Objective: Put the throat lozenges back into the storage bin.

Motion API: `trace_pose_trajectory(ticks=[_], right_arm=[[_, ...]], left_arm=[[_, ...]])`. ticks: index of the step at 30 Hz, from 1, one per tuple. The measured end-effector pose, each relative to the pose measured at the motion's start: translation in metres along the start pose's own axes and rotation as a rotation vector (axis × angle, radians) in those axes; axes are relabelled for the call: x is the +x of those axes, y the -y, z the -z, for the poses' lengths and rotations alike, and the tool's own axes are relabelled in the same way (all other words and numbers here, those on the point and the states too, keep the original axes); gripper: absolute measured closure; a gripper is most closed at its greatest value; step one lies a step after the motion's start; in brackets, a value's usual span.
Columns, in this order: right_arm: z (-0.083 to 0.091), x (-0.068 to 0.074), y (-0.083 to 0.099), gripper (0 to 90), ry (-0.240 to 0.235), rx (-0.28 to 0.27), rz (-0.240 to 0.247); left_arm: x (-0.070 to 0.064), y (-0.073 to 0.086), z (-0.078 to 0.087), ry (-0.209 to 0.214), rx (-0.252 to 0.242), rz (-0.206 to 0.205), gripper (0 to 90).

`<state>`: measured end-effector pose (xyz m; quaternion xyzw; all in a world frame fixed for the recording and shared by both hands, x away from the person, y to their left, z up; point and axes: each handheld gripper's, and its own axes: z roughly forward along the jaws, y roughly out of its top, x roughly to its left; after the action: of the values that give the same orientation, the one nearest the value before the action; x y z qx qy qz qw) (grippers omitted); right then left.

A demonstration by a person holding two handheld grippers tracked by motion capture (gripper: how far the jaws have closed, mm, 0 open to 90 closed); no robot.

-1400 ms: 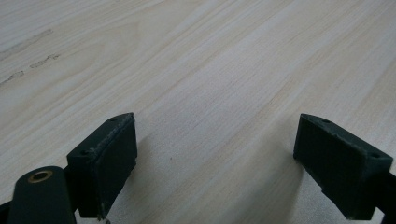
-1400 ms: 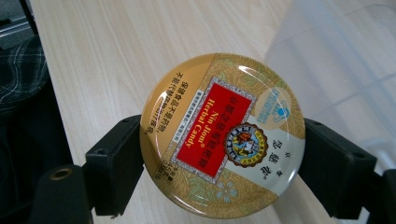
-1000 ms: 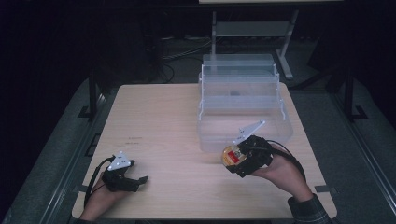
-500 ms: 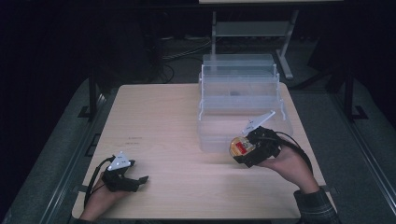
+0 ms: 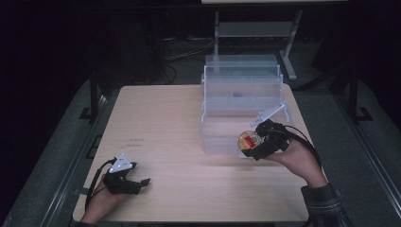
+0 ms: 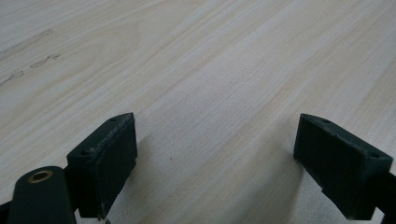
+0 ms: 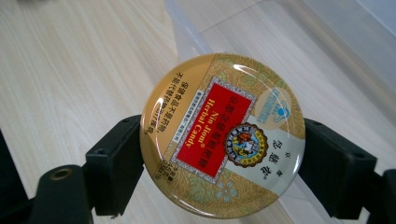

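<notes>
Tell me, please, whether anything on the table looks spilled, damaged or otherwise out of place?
Nothing stands out. The round candy tin sits squarely between the right hand-held gripper's jaws, intact. The clear tiered organizer stands upright on the table, and the left hand-held gripper is open over bare wood.

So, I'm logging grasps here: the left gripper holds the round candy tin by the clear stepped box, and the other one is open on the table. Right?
Not quite: the right gripper holds the candy tin by the clear stepped box, as the right gripper view shows. The left gripper is open on the table.
</notes>
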<state>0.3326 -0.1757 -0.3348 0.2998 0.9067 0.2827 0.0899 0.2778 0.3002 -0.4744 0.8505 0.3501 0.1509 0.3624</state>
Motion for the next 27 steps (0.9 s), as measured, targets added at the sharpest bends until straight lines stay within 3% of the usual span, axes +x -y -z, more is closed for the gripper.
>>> trace_pose_trajectory(ticks=[27], right_arm=[[0.004,-0.044,-0.002,19.6,0.077,0.035,-0.080]], left_arm=[[0.000,0.000,0.000,0.001,0.002,-0.001,12.5]])
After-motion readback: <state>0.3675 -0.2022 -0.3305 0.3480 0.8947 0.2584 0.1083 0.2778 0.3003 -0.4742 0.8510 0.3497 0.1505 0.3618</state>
